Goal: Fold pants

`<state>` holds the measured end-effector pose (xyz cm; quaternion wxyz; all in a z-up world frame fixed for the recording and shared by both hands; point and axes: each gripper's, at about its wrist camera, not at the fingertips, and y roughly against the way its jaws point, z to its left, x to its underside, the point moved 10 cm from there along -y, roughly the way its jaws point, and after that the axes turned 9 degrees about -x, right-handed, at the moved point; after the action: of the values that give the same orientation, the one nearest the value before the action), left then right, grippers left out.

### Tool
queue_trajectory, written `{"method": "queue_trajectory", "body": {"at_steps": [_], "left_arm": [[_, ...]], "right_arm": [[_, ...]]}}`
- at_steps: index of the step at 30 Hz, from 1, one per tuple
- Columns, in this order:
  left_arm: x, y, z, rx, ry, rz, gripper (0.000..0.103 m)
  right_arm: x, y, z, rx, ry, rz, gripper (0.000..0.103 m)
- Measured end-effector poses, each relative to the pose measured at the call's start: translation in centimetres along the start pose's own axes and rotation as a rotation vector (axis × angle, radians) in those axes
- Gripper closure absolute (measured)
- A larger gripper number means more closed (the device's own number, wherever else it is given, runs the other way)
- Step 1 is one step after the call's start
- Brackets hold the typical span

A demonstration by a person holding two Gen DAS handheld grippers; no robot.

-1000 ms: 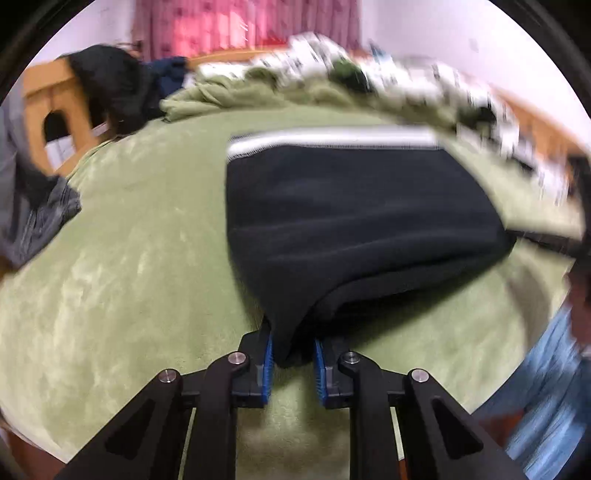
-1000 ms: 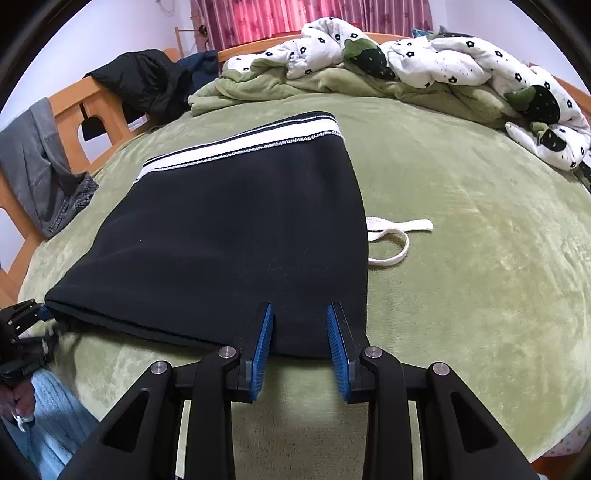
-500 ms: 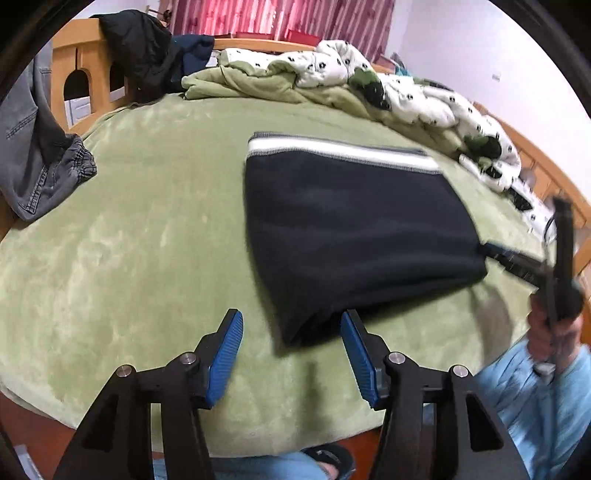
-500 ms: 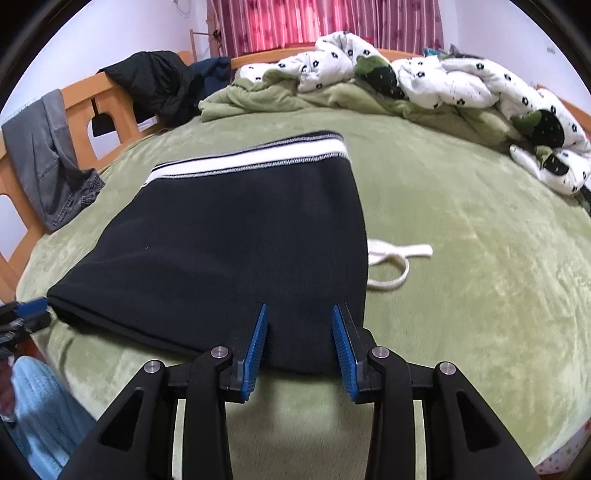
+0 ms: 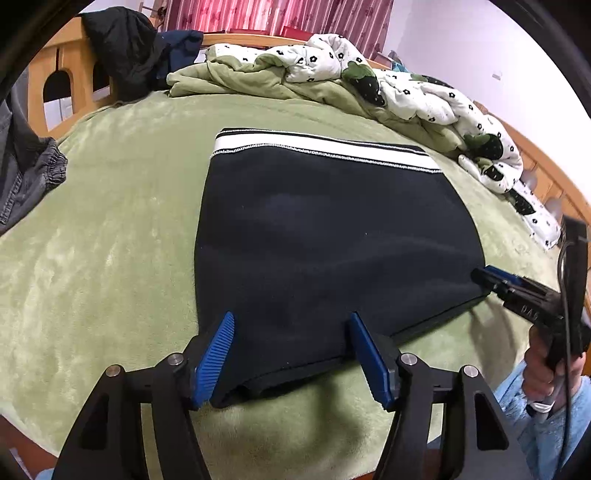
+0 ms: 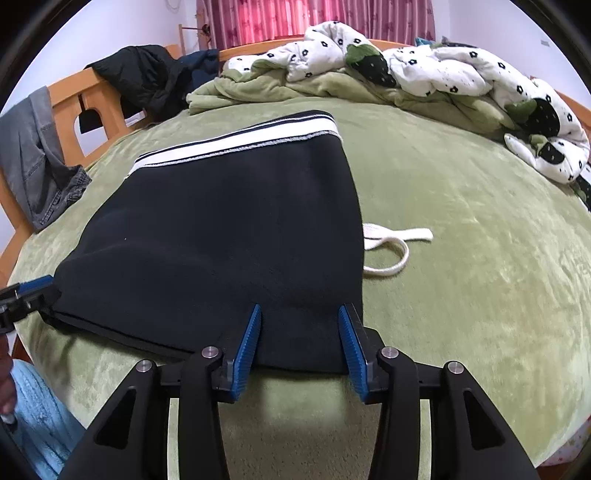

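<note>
Black pants lie folded flat on the green plush bedspread, roughly mid-bed. White-striped waistband is at the far end, folded edge at the near end by me. Long axis runs near-to-far, so the waistband points away from me toward the headboard side. In the right wrist view the pants skew a bit, waistband angled up to the right. White drawstring pokes out from the right edge onto the bedspread.

My left gripper is at the near-left corner of the fold. Its jaws have just been opening and stand wide now; the corner sits between the pads but the pads aren't pressing on it. My right gripper is at the near-right corner. Its jaws have also just been opening, to a moderate gap, with the cloth edge between the blue pads and no squeeze visible. Both have let go.

Surroundings: wooden bed frame along the left, black jacket draped over it, grey trousers hanging at far left. White flower-print duvet is bunched with a green blanket along the far edge. Red curtains behind, white walls. My light-blue sleeve is at lower right.
</note>
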<state>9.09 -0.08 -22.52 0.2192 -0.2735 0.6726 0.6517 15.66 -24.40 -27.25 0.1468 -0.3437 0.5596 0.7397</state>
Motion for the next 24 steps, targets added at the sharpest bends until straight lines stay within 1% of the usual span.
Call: {"method": "queue_trajectory", "body": {"at_steps": [6, 7, 8, 9, 10, 12, 13, 14, 17, 19, 21, 22, 24], "left_arm": [[0.3, -0.2, 0.7, -0.004, -0.007, 0.023, 0.039], [0.5, -0.2, 0.9, -0.007, -0.013, 0.028, 0.037], [0.8, -0.3, 1.0, -0.010, -0.016, 0.032, 0.034], [1.4, -0.4, 1.4, -0.018, -0.015, 0.045, 0.030], [1.9, -0.7, 1.7, -0.011, -0.011, 0.066, 0.029], [3.3, -1.2, 2.3, 0.013, 0.009, 0.139, 0.037], [3.5, -0.6, 2.8, 0.025, 0.020, 0.121, 0.039], [3.3, 0.4, 2.8, 0.038, 0.013, 0.087, 0.039], [1.5, 3.1, 3.5, 0.032, -0.014, -0.003, 0.038], [0.0, 3.7, 3.7, 0.049, 0.005, -0.022, 0.038], [-2.3, 3.5, 3.5, 0.084, 0.042, -0.034, 0.038], [-3.4, 3.0, 3.1, 0.093, 0.053, -0.037, 0.037], [-5.6, 1.5, 2.2, 0.077, 0.055, -0.033, 0.037]], "right_arm": [[-0.6, 0.3, -0.2, -0.001, -0.030, -0.009, 0.060], [-0.7, 0.4, -0.1, 0.001, -0.025, -0.012, 0.059], [-0.8, 0.3, -0.1, 0.002, -0.018, -0.012, 0.059], [-0.7, 0.2, -0.1, 0.003, -0.011, -0.006, 0.057], [-0.6, -0.1, -0.2, 0.006, -0.001, 0.005, 0.056], [-0.1, -0.6, -0.5, 0.005, 0.015, 0.024, 0.055], [0.2, -0.6, -0.7, 0.005, 0.027, 0.033, 0.054], [0.4, -0.4, -1.0, 0.002, 0.035, 0.039, 0.054], [0.1, 1.0, -1.7, -0.018, 0.033, 0.025, 0.054], [-1.3, 2.2, -2.2, 0.010, 0.046, -0.023, 0.054], [-3.1, 3.1, -2.5, 0.032, 0.059, -0.070, 0.054], [-4.0, 3.1, -2.3, 0.024, 0.064, -0.082, 0.053], [-5.9, 2.3, -1.5, -0.021, 0.069, -0.094, 0.053]]}}
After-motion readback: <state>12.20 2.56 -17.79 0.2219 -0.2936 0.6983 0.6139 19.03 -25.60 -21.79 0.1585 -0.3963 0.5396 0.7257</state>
